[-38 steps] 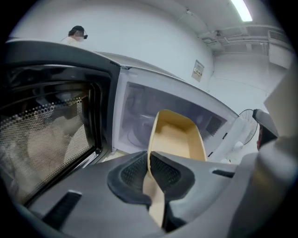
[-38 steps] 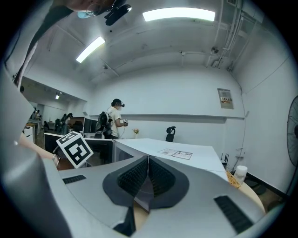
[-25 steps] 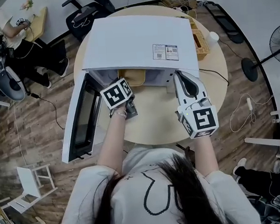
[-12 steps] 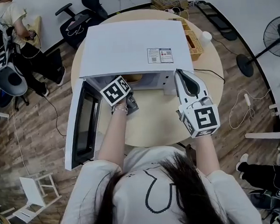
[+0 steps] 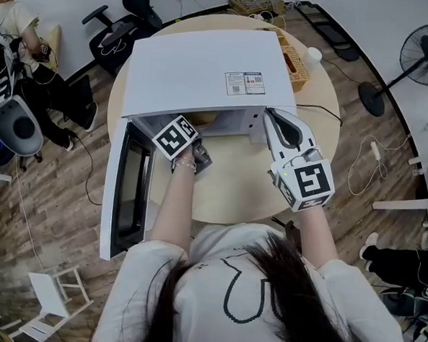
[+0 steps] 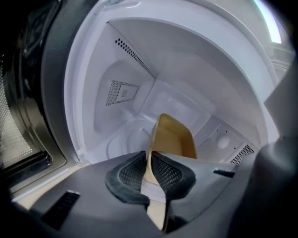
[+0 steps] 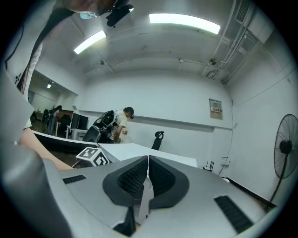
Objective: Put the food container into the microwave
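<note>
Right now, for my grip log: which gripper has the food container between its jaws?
The left gripper, in the microwave; its jaws have just been opening, food container's wall between them. The right gripper is shut, empty.

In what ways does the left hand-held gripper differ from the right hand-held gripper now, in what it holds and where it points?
The left hand-held gripper clamps the food container by its wall, its jaws having just been opening slightly; the right hand-held gripper is shut on nothing. The left one reaches down into the open microwave; the right one stays outside it, pointing level at the room. Both are the same grey model.
</note>
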Motion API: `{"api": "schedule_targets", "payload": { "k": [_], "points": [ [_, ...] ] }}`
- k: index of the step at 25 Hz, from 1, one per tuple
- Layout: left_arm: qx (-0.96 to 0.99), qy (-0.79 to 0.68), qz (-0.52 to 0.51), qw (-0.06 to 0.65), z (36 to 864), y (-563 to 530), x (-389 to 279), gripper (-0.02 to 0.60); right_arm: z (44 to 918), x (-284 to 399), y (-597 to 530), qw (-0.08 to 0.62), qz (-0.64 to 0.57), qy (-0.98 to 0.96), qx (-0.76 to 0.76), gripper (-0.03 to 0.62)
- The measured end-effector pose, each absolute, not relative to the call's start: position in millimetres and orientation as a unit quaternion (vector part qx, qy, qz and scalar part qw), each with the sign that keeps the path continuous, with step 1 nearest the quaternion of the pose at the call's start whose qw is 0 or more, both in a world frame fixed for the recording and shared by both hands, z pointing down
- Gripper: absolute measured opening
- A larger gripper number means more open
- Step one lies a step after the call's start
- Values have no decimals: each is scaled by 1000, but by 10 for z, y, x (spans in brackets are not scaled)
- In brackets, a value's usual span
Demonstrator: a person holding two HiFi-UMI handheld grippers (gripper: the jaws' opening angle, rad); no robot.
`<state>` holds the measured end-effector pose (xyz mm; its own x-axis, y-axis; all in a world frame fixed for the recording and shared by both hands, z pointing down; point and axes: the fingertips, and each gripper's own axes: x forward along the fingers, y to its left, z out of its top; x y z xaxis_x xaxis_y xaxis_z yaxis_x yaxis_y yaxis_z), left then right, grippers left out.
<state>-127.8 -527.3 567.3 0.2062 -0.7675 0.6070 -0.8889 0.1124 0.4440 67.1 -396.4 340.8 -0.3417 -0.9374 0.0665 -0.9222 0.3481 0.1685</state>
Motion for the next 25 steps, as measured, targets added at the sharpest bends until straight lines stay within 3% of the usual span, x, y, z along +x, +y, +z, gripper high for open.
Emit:
{"api": "schedule_targets", "payload": {
  "k": [8,13,25],
  "points": [
    [671,-614,37,413,5658,-5266,-1292,54,3448,620,-3900,85,-50,-822,561,31],
    [687,-600,7,410,5557,-5217,-1299,164,3454,586,-3854,81,-51,-827,553,31],
    [721,-607,-22,333,4896,-4897,-1425,181,3355,488,-3714,53,-65,-850,521,31]
  ]
}}
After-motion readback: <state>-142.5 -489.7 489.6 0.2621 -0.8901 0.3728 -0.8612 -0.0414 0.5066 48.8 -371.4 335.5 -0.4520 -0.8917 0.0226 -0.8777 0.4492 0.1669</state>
